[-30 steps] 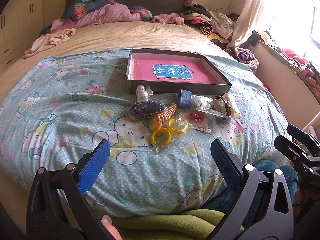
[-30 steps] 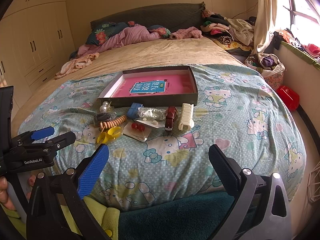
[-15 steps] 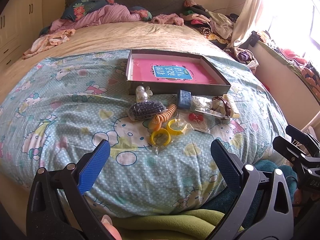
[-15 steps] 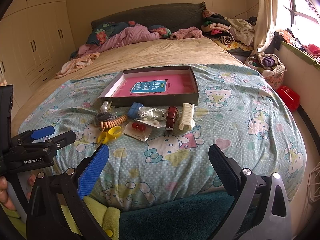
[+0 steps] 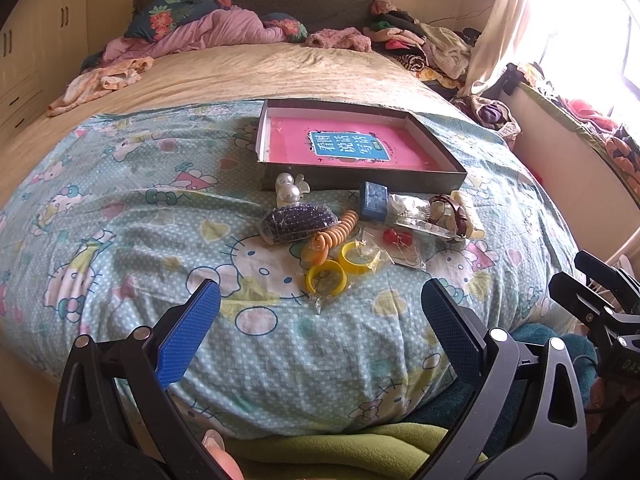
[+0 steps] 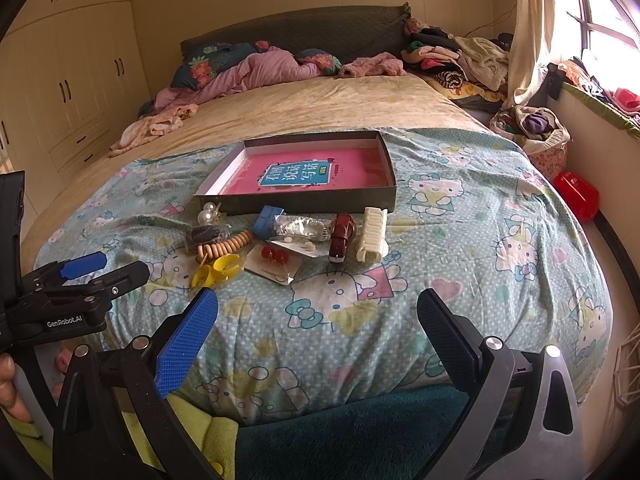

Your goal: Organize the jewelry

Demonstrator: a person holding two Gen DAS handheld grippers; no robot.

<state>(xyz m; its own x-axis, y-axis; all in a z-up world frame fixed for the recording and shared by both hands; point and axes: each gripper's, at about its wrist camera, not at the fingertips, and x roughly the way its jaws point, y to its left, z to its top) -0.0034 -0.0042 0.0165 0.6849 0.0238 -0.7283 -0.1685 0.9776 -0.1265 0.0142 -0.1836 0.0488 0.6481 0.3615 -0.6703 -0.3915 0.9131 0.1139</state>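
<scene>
Fingers of both the left gripper [image 5: 320, 316] and right gripper [image 6: 318, 314] are hanging spread and empty, risking snagging crinkly bags among the crowded jewelry [image 5: 344, 236] on the soft bed [image 5: 120, 216].

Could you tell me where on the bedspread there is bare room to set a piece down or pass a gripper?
Free: the bedspread right of the white clip, and the strip between the yellow rings and the near edge. Left of the pearls is bare too. Crowded: the band in front of the box, from pearls to clip.

Blown-out daylight from the right-hand window [image 5: 600, 40], sharp focus, fisheye-bent edges.
</scene>
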